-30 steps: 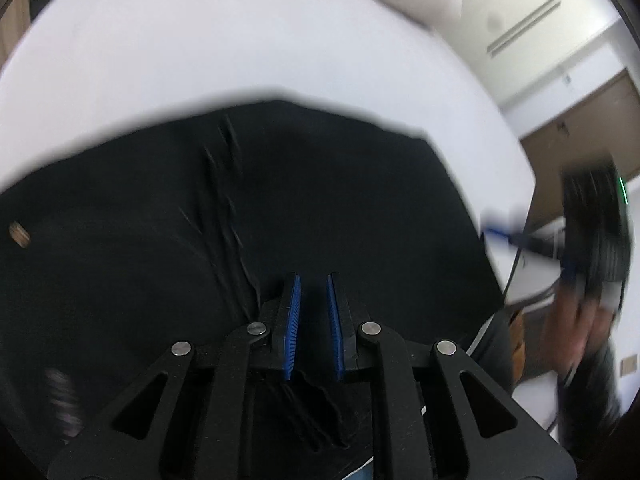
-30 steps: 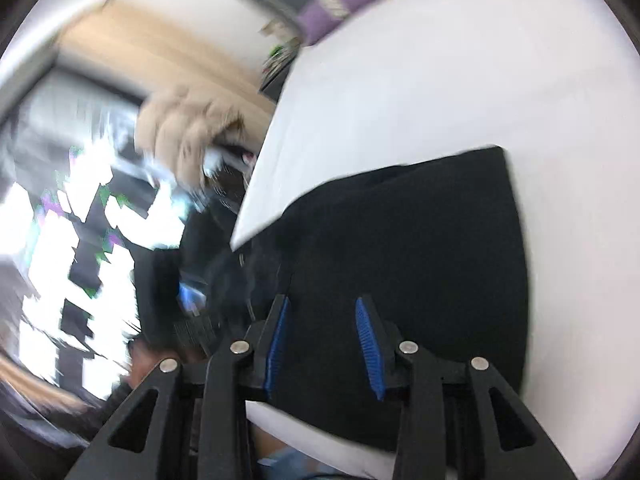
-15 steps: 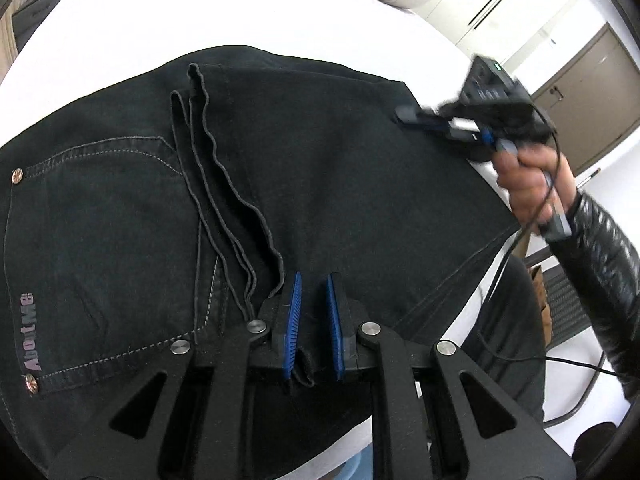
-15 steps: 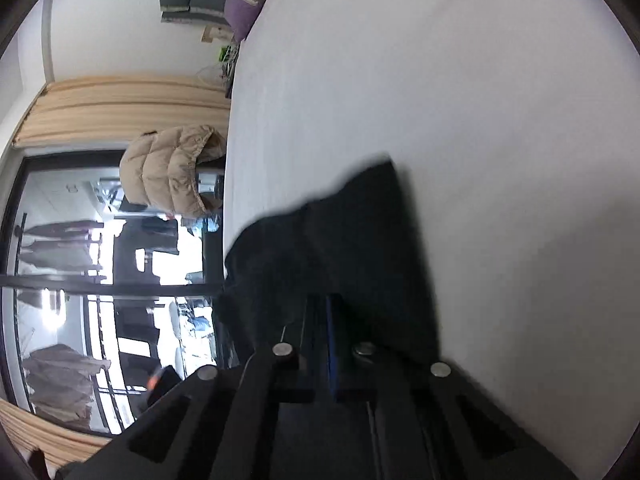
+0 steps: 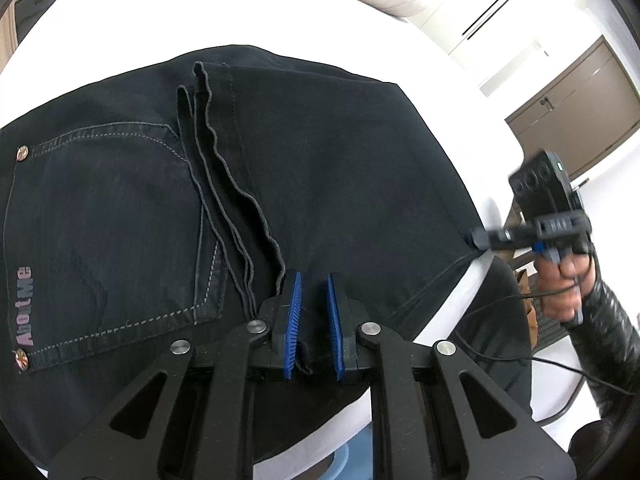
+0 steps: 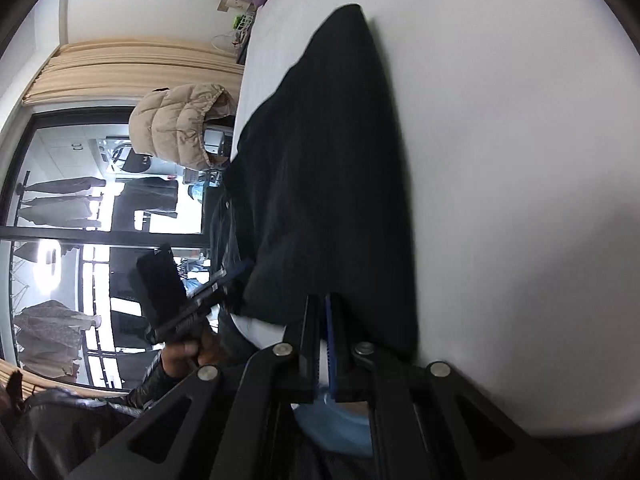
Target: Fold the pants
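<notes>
Black jeans (image 5: 328, 168) lie folded on a white table (image 5: 168, 8), back pocket with an "AboutMe" label at the left, leg hems stacked down the middle. My left gripper (image 5: 312, 308) hovers over the near edge of the jeans, its blue pads a little apart with only a thread of fabric between them. My right gripper (image 6: 322, 328) is shut at the near edge of the jeans (image 6: 328, 168), its jaws together; fabric between them cannot be made out. It also shows in the left wrist view (image 5: 484, 238) at the jeans' right edge.
The white table (image 6: 520, 160) stretches wide to the right of the jeans. A beige puffer jacket (image 6: 180, 124) hangs beyond the table's left edge. Brown cabinets (image 5: 576, 116) stand at the back right. The person's black sleeve (image 5: 612, 332) is at the right.
The jeans have settled flat after the fold. My left gripper's pads have parted slightly. My right gripper moved from the far right corner to the near right edge and stays shut.
</notes>
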A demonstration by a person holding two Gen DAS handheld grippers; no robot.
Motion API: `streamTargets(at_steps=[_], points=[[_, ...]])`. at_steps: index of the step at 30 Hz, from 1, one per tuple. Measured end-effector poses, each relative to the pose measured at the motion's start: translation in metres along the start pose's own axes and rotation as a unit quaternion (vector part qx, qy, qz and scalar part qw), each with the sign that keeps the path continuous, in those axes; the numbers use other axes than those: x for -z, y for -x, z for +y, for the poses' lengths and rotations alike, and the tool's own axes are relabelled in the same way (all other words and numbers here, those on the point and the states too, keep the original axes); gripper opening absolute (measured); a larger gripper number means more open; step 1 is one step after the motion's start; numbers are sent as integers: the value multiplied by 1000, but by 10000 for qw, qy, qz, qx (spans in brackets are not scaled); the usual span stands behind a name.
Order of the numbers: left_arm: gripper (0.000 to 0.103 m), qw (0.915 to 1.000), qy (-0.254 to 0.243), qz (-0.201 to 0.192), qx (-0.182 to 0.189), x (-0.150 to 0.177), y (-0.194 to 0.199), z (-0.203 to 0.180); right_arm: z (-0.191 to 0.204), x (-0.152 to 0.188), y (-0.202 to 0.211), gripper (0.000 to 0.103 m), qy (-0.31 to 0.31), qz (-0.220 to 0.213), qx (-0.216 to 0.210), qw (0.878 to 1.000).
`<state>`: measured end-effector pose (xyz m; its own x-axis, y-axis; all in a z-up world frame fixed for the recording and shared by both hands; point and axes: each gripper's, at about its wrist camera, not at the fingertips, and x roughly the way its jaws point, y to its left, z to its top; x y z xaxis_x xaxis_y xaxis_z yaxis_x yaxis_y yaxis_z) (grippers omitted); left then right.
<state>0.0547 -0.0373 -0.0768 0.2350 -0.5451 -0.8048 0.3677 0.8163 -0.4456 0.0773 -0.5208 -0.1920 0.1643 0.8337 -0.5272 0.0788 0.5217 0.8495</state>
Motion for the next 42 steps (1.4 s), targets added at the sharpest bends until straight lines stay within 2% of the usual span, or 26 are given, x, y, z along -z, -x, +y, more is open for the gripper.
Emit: streamTargets(at_steps=[3,4,7,9,11,14,16,17,18,19,20,22,24,26,27,28,29,31,32,33,35,36,39,40,42], points=[[13,10000,17,-55,67,4,6,5,14,18,16,11,124,-215,330,9991],[13,9999,31,-74,94,5,9,7,19,22,24,11,144,-376,277,9988],[13,9998,28,-129,147,5,16,18,51,14,38,13,403,-944,-240,9944],[13,9998,5,-153,147,6,18,20,70,-4,27,21,542,-1047,-494,9918],[13,9998,-5,-177,126,8,21,21,86,-30,-3,31,563,-901,-646,9922],[13,9996,-25,-240,123,10,25,22,92,-72,-78,33,377,-321,-695,9964],[13,9995,-9,-275,141,13,26,23,76,-90,-126,35,-86,86,-411,9991],[13,9995,-13,-289,143,14,26,24,69,-94,-143,19,-187,198,-251,9993],[13,9994,-3,-299,164,15,27,26,65,-98,-151,7,-216,203,-180,9994],[13,9993,16,-315,204,17,28,28,60,-100,-153,0,-296,175,-169,9993],[13,9991,65,-326,268,18,29,30,53,-102,-148,0,-444,100,-318,9985],[13,9987,117,-367,341,19,32,34,43,-104,-124,1,-511,-238,-241,9981],[13,9983,141,-442,345,22,37,36,23,-107,-88,1,-779,-703,-194,9943],[13,9979,225,-594,134,26,51,40,-2,-106,-40,1,-1221,-1407,-68,9825],[13,9970,305,-701,70,30,60,44,-9,-103,-17,6,-1358,-1787,112,9744],[13,9955,427,-841,59,35,72,50,-10,-99,1,25,-1385,-2092,284,9676],[13,9930,601,-1014,55,42,87,58,-5,-93,20,60,-1304,-2425,357,9607],[18,9869,1009,-1258,13,58,109,77,14,-84,34,84,-1080,-2772,439,9537],[31,9798,1390,-1441,8,70,125,92,28,-81,33,84,-829,-2815,381,9552],[56,9740,1622,-1579,24,77,134,100,41,-80,28,84,-606,-2737,283,9595],[79,9524,2225,-2084,-5,99,160,120,67,-80,5,84,-263,-2428,-130,9696],[80,9428,2422,-2289,-35,104,174,128,78,-79,-10,83,-167,-2232,-381,9739],[80,9222,2840,-2624,56,123,194,146,103,-73,-66,83,-95,-1571,-848,9839],[80,9176,2940,-2675,105,127,195,150,108,-73,-81,83,-81,-1421,-935,9854],[80,9031,3364,-2649,331,135,192,167,120,-66,-109,82,21,-1064,-1056,9887]])
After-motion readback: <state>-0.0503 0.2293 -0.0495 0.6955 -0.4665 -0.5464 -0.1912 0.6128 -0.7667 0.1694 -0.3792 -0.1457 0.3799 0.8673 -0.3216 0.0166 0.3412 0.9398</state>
